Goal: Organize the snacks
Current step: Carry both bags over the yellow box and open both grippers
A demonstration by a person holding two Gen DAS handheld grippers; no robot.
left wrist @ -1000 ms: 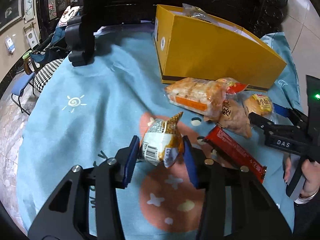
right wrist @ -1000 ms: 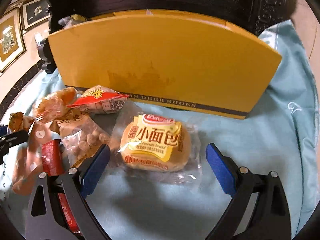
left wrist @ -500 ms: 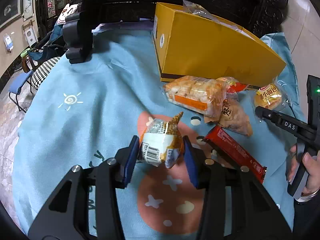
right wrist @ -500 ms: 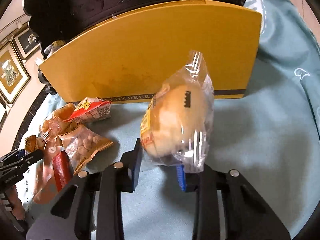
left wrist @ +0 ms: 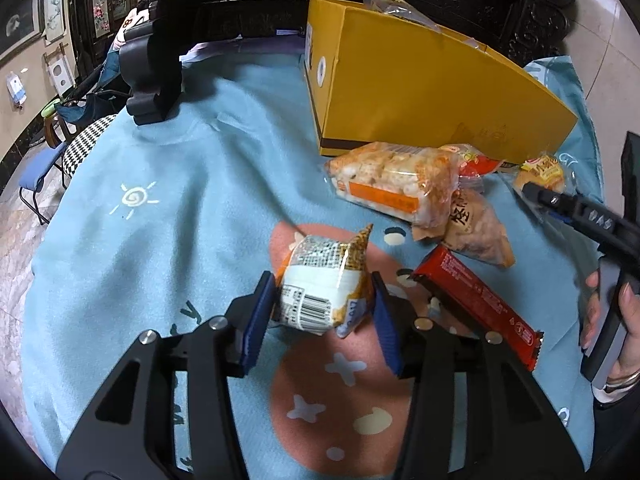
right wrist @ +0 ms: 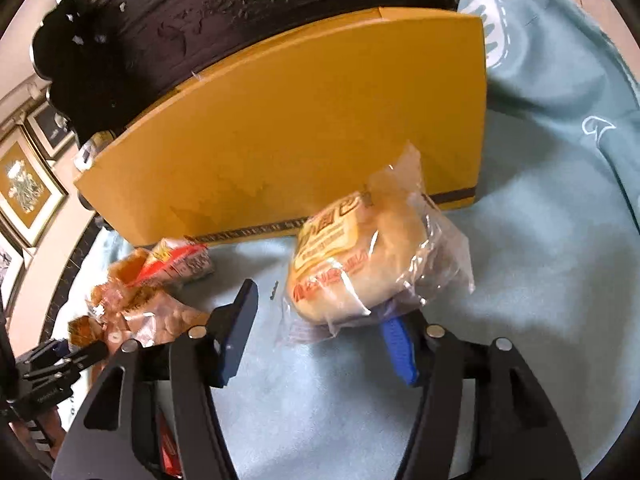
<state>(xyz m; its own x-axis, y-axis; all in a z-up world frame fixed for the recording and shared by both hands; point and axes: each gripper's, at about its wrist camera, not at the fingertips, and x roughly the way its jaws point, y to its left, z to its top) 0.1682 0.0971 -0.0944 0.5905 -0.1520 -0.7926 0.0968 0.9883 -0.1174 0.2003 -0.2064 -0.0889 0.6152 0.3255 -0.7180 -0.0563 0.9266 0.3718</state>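
My left gripper [left wrist: 324, 304] holds a small white-and-orange snack packet [left wrist: 320, 280] between its blue pads just above the blue cloth [left wrist: 160, 200]; its jaws are opening slightly. My right gripper [right wrist: 320, 312] has its jaws opening. A bagged bun [right wrist: 360, 256] leans on the right finger, and the left pad [right wrist: 236, 332] stands apart from it. The yellow box [right wrist: 300, 140] stands just behind the bun. In the left wrist view the right gripper [left wrist: 560, 204] reaches in from the right beside the bun [left wrist: 540, 172], in front of the box [left wrist: 420, 92].
A rice-cracker pack [left wrist: 392, 184], a brown snack bag [left wrist: 476, 228], a red-orange packet [left wrist: 476, 160] and a red bar [left wrist: 476, 296] lie in front of the box. A clear bag [left wrist: 384, 0] sticks out of the box. A hand [left wrist: 616, 320] grips the right tool. Dark carved furniture stands behind.
The right gripper shut on the bun, lifted and rolled it, and now its jaws have parted, with the bun tipped against the right finger. The left gripper stays put with its packet.
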